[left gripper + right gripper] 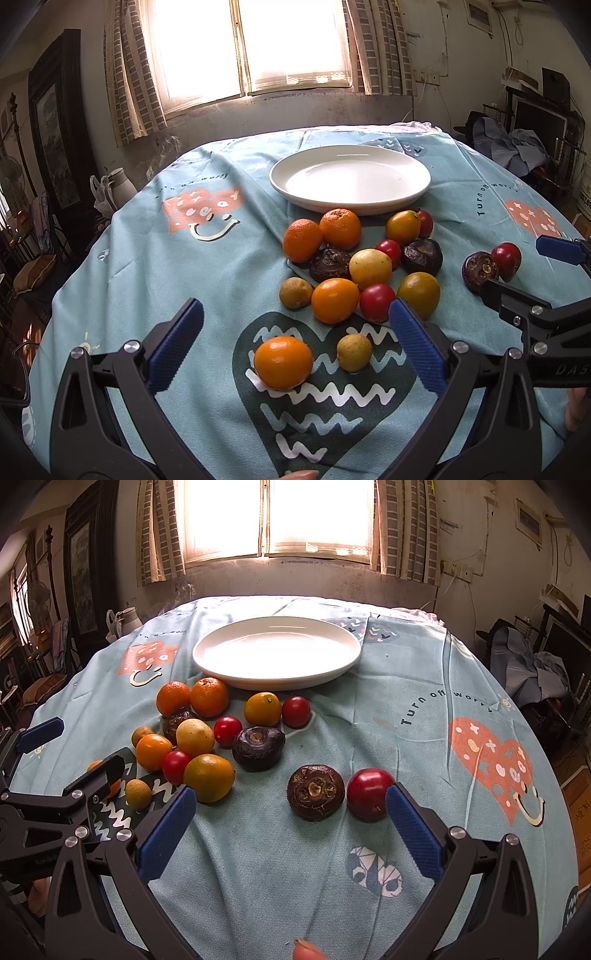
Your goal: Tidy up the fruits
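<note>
The left tool hangs wide open with nothing between its blue pads; an orange lies just ahead of it on the dark heart print, a small yellow-green fruit just beside that. The right tool is equally spread and empty, with a dark brown fruit and a red fruit side by side in its gap, the red one close against the right pad.

The likely step is a first pick, since the plate at the far side of the surface holds nothing and all the fruit lies on the cloth in front of it.

For the left side, centre the pads on the orange alone, so that the small fruit stays outside the gap. Close gently, as round fruit will probably roll or squirt out under a skewed squeeze.

For the right side, choose one fruit. Shifting left would put the brown one in the middle and leave the red one clear. Lower until the pads meet the widest part, then lift straight up before crossing the main cluster toward the plate.
</note>
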Tool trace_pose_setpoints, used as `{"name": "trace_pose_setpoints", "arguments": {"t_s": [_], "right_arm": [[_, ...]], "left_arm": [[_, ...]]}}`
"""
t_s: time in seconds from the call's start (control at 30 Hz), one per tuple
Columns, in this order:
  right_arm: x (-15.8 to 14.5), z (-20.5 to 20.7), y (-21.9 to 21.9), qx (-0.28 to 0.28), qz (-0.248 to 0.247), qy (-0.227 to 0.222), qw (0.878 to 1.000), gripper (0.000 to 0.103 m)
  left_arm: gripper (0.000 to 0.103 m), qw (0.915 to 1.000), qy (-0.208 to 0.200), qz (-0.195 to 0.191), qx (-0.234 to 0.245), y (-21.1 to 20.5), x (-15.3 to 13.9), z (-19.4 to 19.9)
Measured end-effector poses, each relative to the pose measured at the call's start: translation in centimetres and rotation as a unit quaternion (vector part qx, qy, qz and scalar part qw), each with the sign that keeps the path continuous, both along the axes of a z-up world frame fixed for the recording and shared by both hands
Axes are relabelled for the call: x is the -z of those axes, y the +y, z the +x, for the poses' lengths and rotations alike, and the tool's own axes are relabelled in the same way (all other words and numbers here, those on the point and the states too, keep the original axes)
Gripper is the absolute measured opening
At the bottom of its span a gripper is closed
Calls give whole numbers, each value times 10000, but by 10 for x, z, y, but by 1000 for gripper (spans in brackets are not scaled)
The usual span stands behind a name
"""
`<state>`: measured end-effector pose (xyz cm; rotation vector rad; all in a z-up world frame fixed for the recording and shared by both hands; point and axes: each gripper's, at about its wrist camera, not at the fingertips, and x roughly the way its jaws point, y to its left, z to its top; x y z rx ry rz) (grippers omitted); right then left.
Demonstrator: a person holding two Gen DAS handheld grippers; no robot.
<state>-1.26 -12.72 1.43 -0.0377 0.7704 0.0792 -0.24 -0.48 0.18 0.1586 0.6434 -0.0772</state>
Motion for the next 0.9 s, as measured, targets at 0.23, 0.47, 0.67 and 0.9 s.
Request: {"name": "trace_pose_setpoints", "arguments": {"t_s": [0.23,0.47,0.67,0.9], "right_arm": [[-1,0,-1,5,10,-12,10000,102],[0,-1,0,0,13,-5,10000,102],[0,-1,0,4,15,-8,10000,102],[0,-1,0,-2,23,-7,10000,102]], "left_arm": [[101,10000,5,2,1,-1,1,-1],[101,10000,17,8,2,-1,1,0],[101,10000,43,19,14,-3,5,-1],[101,10000,82,33,41,-4,7,0]]}}
